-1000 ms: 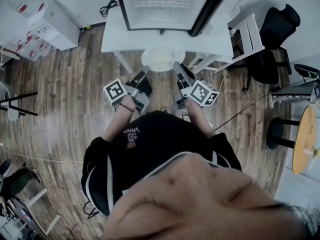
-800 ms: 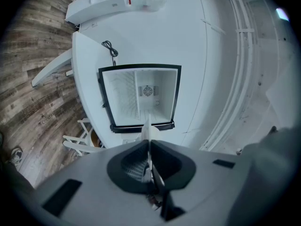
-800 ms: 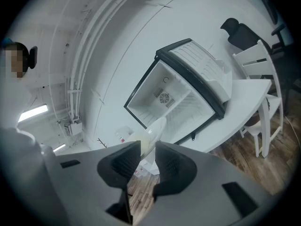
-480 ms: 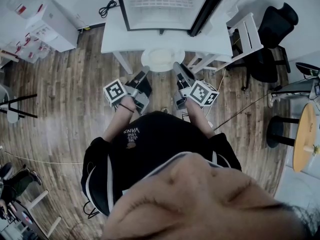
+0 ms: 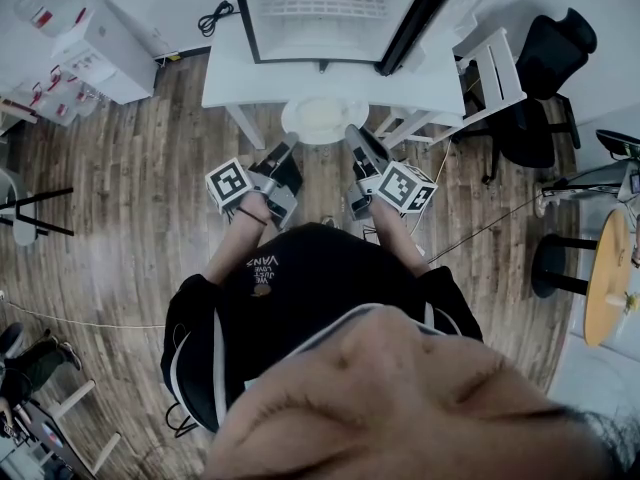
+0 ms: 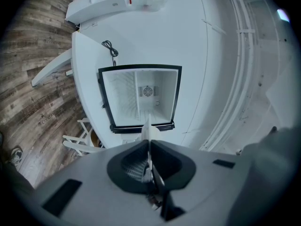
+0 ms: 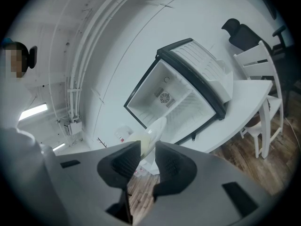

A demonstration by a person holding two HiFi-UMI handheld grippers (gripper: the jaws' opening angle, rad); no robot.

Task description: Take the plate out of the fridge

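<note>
- The plate (image 5: 322, 118) sits at the upper middle of the head view, outside the fridge (image 5: 330, 8) and over the front edge of the white tabletop (image 5: 225, 73), between the two grippers.
- The left gripper (image 5: 290, 144) reaches up to the plate's lower-left rim. In the left gripper view its jaws are clenched on the thin rim, which shows edge-on (image 6: 146, 126) just above the gripper (image 6: 148, 144).
- The right gripper (image 5: 352, 134) meets the plate's lower-right rim. In the right gripper view the rim (image 7: 155, 131) runs between its jaws. They stand wider apart, and the gripper (image 7: 148, 147) appears to be grasping the plate, though pad contact is hard to confirm.
- The fridge stands open on the tabletop at the top of the frame, its white interior empty-looking and lit, with the door (image 5: 415, 23) swung to the right.
- A white chair (image 5: 490, 73) stands right of the tabletop, above a wooden floor (image 5: 140, 188).
</note>
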